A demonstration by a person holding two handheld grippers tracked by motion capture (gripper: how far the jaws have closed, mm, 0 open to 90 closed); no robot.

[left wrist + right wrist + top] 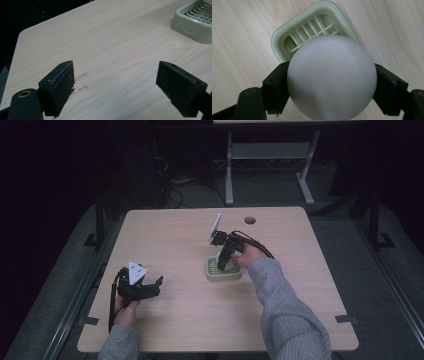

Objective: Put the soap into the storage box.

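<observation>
A pale green slatted basket (224, 275) sits near the middle of the wooden table (175, 245). My right gripper (223, 263) points down into it, shut on a white ball (331, 77). In the right gripper view the ball hangs just above the basket (287, 32) and hides most of its inside. My left gripper (159, 281) rests low at the table's left front, open with nothing between its jaws. In the left gripper view (115, 80) the basket (195, 22) lies ahead to the right.
A round cable hole (250, 220) sits near the table's far edge. Beyond the table stand the white legs of another desk (229, 170) with cables on the dark floor. Bare tabletop lies between the two grippers.
</observation>
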